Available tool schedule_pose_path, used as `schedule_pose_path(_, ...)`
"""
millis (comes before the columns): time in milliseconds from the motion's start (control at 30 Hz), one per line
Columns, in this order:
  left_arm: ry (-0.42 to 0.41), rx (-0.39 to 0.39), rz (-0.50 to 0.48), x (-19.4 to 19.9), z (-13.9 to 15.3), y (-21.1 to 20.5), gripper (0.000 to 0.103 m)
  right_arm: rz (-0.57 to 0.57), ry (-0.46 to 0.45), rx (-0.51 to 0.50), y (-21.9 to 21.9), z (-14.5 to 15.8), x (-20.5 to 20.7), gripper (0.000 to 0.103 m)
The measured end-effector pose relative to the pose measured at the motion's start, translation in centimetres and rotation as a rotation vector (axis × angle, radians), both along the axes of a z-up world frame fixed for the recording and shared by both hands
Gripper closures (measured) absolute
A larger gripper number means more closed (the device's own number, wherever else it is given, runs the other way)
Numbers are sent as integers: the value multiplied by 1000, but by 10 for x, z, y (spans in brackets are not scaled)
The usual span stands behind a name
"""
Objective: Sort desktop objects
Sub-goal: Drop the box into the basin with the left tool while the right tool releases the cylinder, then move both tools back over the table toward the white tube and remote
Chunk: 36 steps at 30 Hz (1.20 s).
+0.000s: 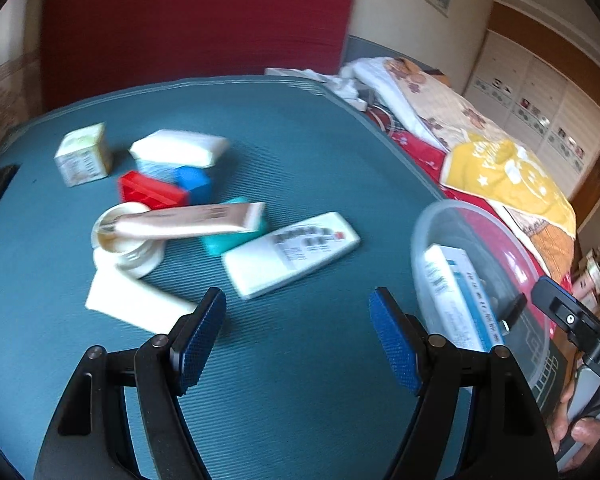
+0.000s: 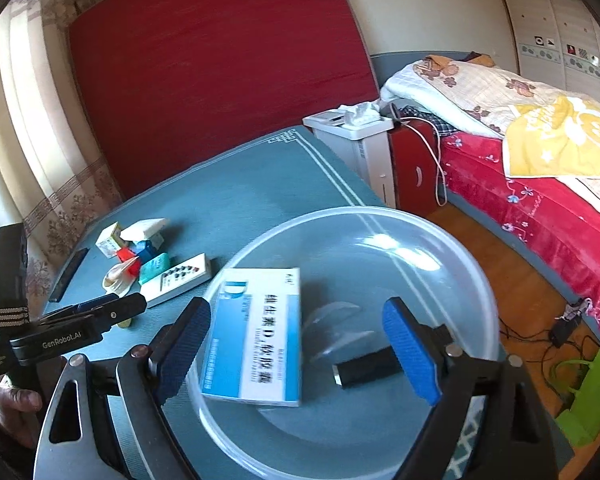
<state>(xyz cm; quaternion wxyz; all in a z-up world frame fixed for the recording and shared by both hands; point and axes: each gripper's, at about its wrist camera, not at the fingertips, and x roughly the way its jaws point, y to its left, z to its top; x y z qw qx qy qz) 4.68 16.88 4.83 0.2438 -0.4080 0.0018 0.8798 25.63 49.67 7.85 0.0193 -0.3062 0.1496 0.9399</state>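
Observation:
My left gripper (image 1: 300,336) is open above the teal table mat (image 1: 300,152) with nothing between its blue pads. Ahead of it lie a white remote (image 1: 292,254), a beige tube (image 1: 188,222) across a white jar (image 1: 124,248), a teal box (image 1: 236,240), red (image 1: 152,192) and blue (image 1: 194,182) blocks, a white packet (image 1: 180,148) and a small carton (image 1: 84,154). My right gripper (image 2: 298,344) is open over a clear basin (image 2: 440,240). In the basin lie a blue-white medicine box (image 2: 256,336) and a small black piece (image 2: 364,368), neither touched by the pads.
A white card (image 1: 136,304) lies by my left finger, and a black phone (image 2: 68,276) at the table's left edge. A white bin (image 2: 360,140), a red nightstand (image 2: 412,168) and a bed (image 2: 540,200) stand to the right. Cables and a green bag (image 2: 592,396) are on the floor.

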Motion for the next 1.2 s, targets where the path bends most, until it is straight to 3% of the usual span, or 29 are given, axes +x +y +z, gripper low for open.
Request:
schedule_pose_path(333, -36, 19, 139, -13, -11, -40, 25, 34, -7, 7, -18, -1, -8, 9)
schedule_pose_path(700, -80, -1, 272, -34, -25, -56, 25, 44, -8, 10, -31, -2, -11, 7)
schedule_pose_path(933, -84, -31, 302, -40, -31, -57, 25, 59, -6, 15, -39, -3, -14, 7)
schedule_pose_path(1200, -82, -43, 272, -38, -33, -62, 25, 85, -5, 25, -51, -2, -20, 6)
